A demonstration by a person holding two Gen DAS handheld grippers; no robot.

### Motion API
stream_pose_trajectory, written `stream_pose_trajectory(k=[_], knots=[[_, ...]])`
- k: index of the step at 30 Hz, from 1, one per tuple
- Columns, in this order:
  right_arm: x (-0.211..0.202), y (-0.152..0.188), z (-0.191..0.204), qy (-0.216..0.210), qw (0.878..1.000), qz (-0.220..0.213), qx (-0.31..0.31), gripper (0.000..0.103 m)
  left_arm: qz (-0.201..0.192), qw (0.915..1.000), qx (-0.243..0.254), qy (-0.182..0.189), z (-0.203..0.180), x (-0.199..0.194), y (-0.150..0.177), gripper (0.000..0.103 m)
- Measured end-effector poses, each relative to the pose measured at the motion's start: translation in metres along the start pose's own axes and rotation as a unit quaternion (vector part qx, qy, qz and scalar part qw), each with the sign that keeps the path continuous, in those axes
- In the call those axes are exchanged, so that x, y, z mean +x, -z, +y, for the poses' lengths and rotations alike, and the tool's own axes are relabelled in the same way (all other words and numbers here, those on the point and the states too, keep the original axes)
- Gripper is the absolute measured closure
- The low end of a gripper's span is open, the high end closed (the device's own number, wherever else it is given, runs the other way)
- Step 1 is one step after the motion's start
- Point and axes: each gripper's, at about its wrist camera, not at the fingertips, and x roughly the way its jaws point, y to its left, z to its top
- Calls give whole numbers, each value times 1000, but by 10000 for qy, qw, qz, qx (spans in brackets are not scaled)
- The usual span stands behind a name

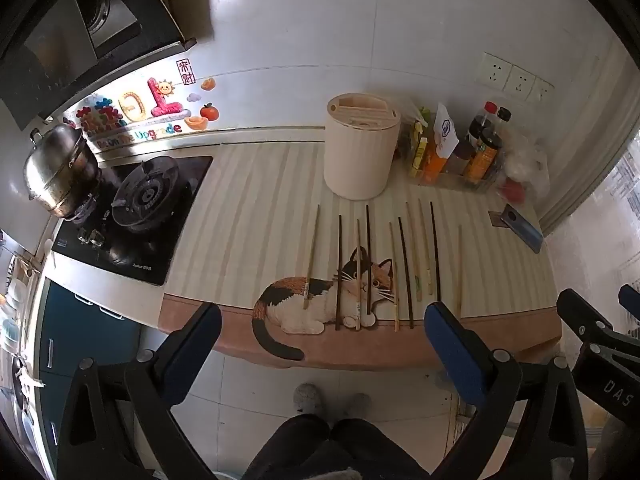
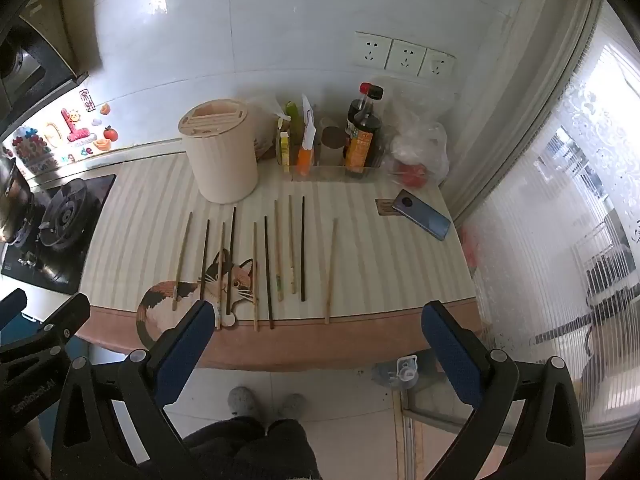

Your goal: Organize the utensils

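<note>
Several chopsticks (image 1: 405, 267) (image 2: 267, 272), dark and light wood, lie side by side on a striped mat with a cat picture (image 1: 328, 300) (image 2: 188, 296). A cream round utensil holder (image 1: 361, 146) (image 2: 221, 151) with a slotted lid stands upright behind them. My left gripper (image 1: 322, 316) is open and empty, held above the counter's front edge. My right gripper (image 2: 318, 316) is open and empty, also above the front edge. One light chopstick (image 2: 330, 270) lies apart at the right. The right gripper's fingers (image 1: 580, 312) show at the right edge of the left wrist view.
A gas stove (image 1: 148, 200) with a steel pot (image 1: 60, 172) is at the left. Bottles and packets (image 2: 360, 140) stand at the back right, with a plastic bag (image 2: 420, 152). A blue phone (image 2: 422, 214) lies at the right. The person's legs and slippers (image 2: 244, 400) are below.
</note>
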Motion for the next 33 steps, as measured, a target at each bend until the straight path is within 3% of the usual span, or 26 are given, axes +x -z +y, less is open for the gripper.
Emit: stream_pose_trajectory(k=[33], knots=[[-1, -3, -4, 32, 10000, -52, 8, 0, -131, 9999, -5, -60, 0, -9, -8, 0]])
